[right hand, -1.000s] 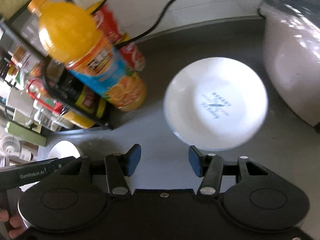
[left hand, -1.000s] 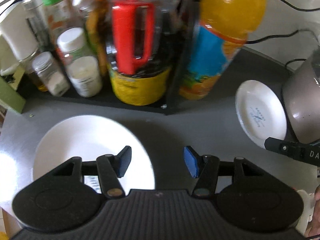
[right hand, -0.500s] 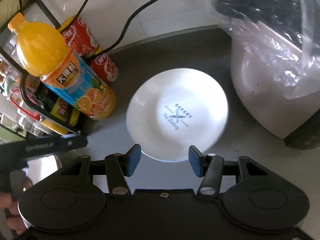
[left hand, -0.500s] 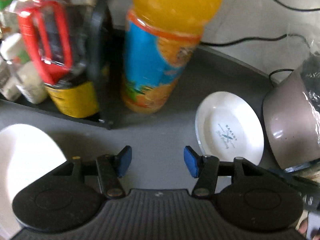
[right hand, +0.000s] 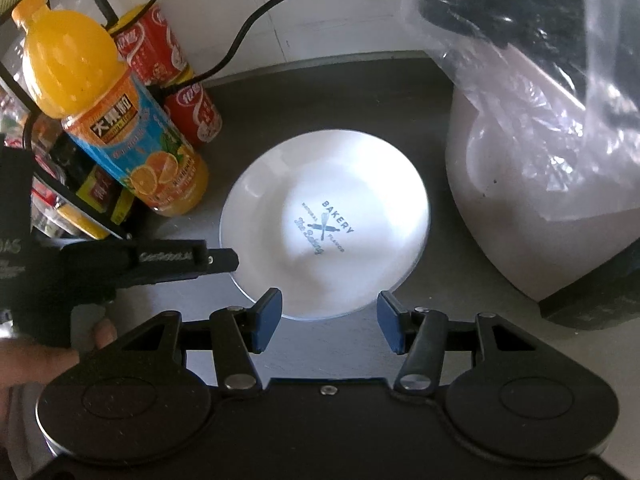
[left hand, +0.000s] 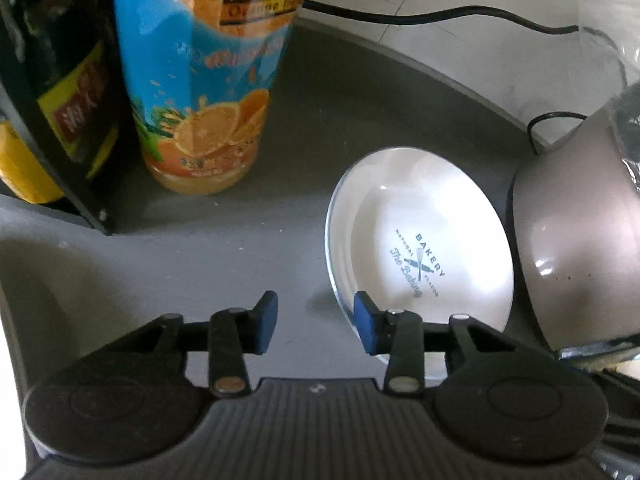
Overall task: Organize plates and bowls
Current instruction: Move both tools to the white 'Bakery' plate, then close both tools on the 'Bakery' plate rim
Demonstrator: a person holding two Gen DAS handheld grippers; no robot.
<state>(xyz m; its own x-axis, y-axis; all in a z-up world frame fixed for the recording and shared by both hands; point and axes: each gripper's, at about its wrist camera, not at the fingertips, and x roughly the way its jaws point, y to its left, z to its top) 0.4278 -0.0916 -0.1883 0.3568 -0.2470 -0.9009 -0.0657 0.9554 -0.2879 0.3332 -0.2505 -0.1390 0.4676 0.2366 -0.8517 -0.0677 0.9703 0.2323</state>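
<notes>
A white plate (left hand: 420, 256) printed with a bakery logo is seen lying flat on the grey counter (left hand: 224, 264), and everything else is placed here against it. The orange juice bottle (left hand: 204, 92) stands well to the plate's left, with red cans (right hand: 192, 110) behind that bottle, and a pale cooker (left hand: 576, 248) under a clear plastic bag (right hand: 532, 80) sits just beside the plate's right edge. A second ago a different white dish was framed under the left gripper (left hand: 316, 322), with the plate far off to the right; since then the left gripper has been carried across and down, so that the plate's near left rim is now met by its right pad, while its left pad hangs over bare counter. Its jaws are closing, yet the rim is not seen pressed from both sides, so nothing is held. In the right wrist view the left gripper's body is seen reaching to the plate's left edge. The right gripper (right hand: 328, 322) is hung over the plate's near edge with its fingers spread and nothing between them; its spread is unchanged over the last second, though the plate has been brought nearer its centre line. The shift is judged to mean that the plate has been chosen as the piece to be lifted, probably to be stacked with the other dish. The pick-up itself is not yet done.
</notes>
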